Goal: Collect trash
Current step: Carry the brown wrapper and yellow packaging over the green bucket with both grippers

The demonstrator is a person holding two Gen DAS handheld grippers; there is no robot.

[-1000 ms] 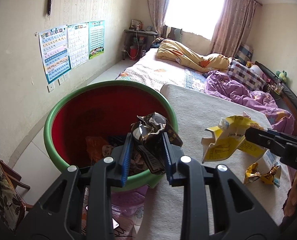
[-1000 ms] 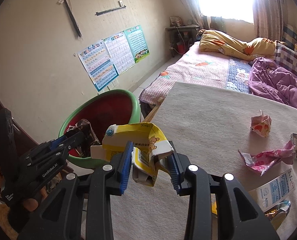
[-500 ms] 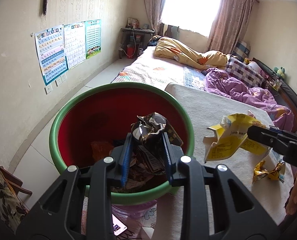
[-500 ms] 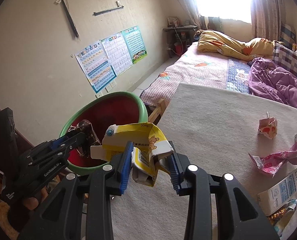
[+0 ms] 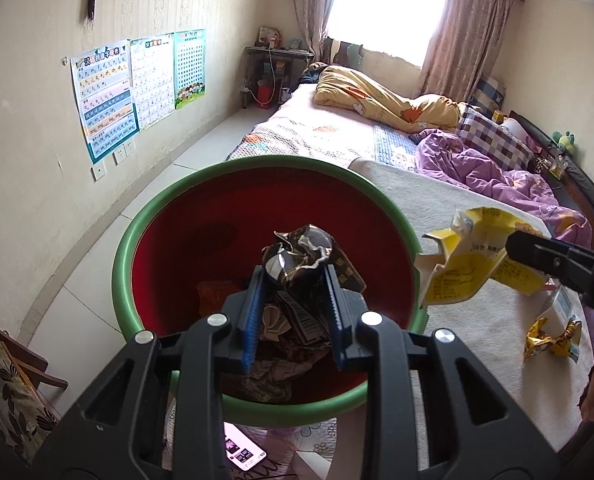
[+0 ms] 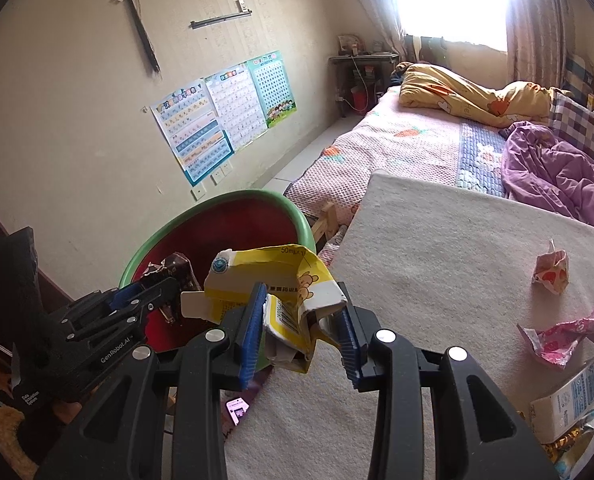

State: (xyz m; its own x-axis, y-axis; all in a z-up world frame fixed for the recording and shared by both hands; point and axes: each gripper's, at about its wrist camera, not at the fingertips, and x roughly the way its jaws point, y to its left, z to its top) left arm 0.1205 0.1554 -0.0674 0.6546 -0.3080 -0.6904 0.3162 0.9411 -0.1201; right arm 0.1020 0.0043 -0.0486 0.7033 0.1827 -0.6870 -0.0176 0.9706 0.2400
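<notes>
My left gripper [image 5: 293, 312] is shut on a crumpled dark wrapper [image 5: 303, 254] and hangs over the red basin with a green rim [image 5: 137, 224], which holds several bits of trash. The same gripper [image 6: 153, 292] with the dark wrapper [image 6: 177, 270] shows at the left of the right wrist view, above the basin [image 6: 213, 208]. My right gripper [image 6: 301, 322] is shut on a torn yellow carton [image 6: 273, 280], just right of the basin's edge over the beige cloth. From the left wrist view, the yellow carton [image 5: 465, 264] sits at the right, pinched by the right gripper's fingers [image 5: 545, 254].
On the beige table cloth [image 6: 437, 248] lie a small folded pink wrapper [image 6: 551, 268], a crumpled pink wrapper [image 6: 561, 336], a white and blue carton [image 6: 573, 400] and a gold wrapper [image 5: 553, 334]. A phone [image 5: 243, 450] lies below the basin. A bed [image 5: 337, 132] stands behind.
Both grippers have shifted left toward the basin with their loads. The left gripper now hangs further over the basin's inside, and the basin fills more of its view.
</notes>
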